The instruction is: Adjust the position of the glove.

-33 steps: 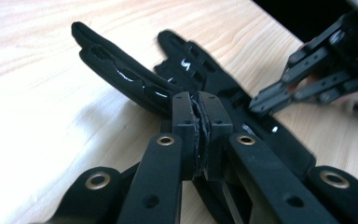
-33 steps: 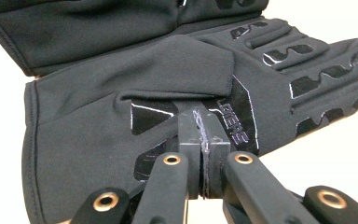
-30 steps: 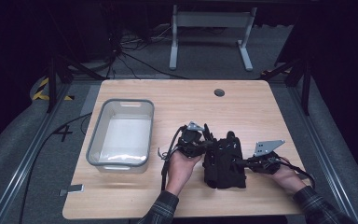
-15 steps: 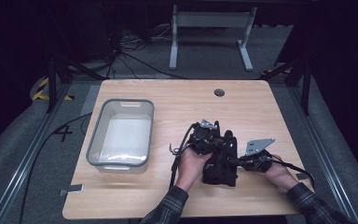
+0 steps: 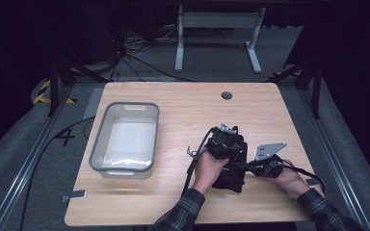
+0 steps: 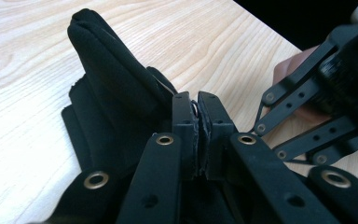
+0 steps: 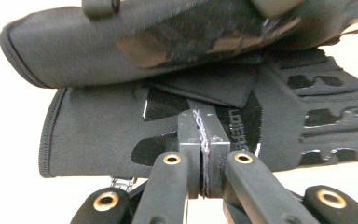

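Low near the bench's (image 5: 173, 103) front edge, both hands converge: left gripper (image 6: 199, 116) and right gripper (image 7: 203, 133) each clamp their 2 jaws tight on the black glove (image 5: 231, 175).

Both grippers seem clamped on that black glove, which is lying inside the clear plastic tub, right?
Not quite. Both the left gripper and the right gripper are clamped on the black glove, but the high view shows it on the wooden table, well to the right of the clear tub.

A light wooden table (image 5: 173, 103) stands on grey floor (image 5: 19, 159) in a dark room
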`<move>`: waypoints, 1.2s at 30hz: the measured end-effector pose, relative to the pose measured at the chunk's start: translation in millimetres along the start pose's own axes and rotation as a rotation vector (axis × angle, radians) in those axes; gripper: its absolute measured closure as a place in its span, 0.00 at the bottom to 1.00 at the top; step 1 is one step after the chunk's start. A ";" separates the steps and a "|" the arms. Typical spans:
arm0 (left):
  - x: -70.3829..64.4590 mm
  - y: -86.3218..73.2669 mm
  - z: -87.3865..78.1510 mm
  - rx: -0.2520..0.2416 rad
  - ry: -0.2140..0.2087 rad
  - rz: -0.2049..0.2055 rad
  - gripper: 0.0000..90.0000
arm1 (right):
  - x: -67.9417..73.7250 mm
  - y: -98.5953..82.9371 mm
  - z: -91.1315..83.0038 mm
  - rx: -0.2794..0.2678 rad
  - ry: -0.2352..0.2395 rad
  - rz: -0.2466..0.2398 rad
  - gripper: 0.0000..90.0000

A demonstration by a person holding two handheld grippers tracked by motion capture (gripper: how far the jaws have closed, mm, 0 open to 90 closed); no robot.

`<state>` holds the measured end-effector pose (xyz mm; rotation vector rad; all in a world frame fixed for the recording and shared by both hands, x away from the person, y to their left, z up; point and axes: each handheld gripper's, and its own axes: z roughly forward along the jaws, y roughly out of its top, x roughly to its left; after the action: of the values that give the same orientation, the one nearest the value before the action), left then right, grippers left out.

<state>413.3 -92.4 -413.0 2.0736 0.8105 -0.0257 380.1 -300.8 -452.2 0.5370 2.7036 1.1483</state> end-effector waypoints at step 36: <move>9.4 -41.2 -14.2 0.098 0.027 0.021 1.00 | -14.6 7.5 -15.6 -0.081 -0.042 0.051 1.00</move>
<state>394.0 -60.5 -437.3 2.1783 0.8184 -0.0262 391.3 -312.0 -436.0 0.6134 2.6094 1.2395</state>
